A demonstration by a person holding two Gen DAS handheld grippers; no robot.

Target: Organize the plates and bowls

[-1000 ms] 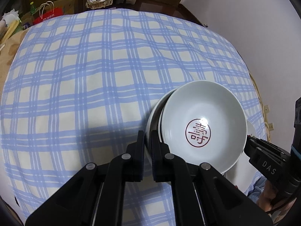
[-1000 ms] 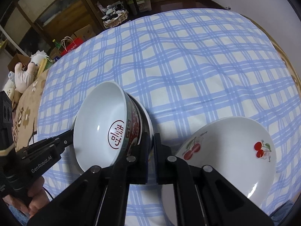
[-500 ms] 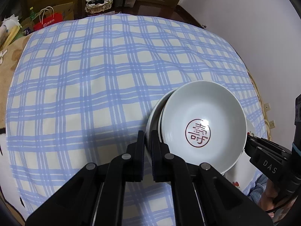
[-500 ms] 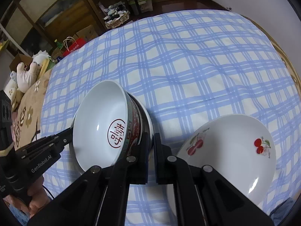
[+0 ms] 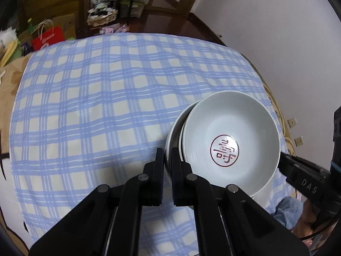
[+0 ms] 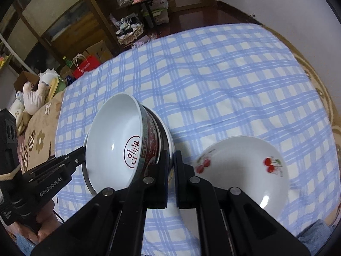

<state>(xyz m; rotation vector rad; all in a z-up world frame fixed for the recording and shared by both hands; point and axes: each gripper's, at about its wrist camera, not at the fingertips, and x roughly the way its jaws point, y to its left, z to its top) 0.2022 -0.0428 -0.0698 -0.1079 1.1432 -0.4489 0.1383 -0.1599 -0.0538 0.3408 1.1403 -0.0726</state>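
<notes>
Stack [image 5: 177,132] of nested dishes held up over a blue-and-white checked cloth [image 5: 102,106], gripped at opposite rims. Top bowl [image 5: 231,143]: glossy white inside, with a red ring at the bottom enclosing a red Chinese character; outside wall, seen from the right wrist view [image 6: 147,140], banded in dark red with a pale green patterned strip near the rim. Beneath it a darker dish edge and a white plate rim, tilted together so the inside of the bowl faces the left camera.

Left gripper [image 5: 167,157]: jaws nearly together, clamped on the near rim of the stack. Right gripper [image 6: 170,160]: jaws likewise nearly together, clamped on the stack's opposite rim. Each gripper also visible from the other's camera, reaching in at the far edge of the bowl.

Second plate [image 6: 240,166]: white, shallow, lying on the cloth just right of the right gripper, painted with two pairs of red cherries with green stems; slightly blurred.

Writing: "DAS" in white on the black finger of the right gripper [image 5: 304,183]; "GenRobot.AI" in white on the left gripper's finger [image 6: 51,185]. White print on a red paper bag [image 5: 48,38] on the floor beyond the cloth, too small to read.
</notes>
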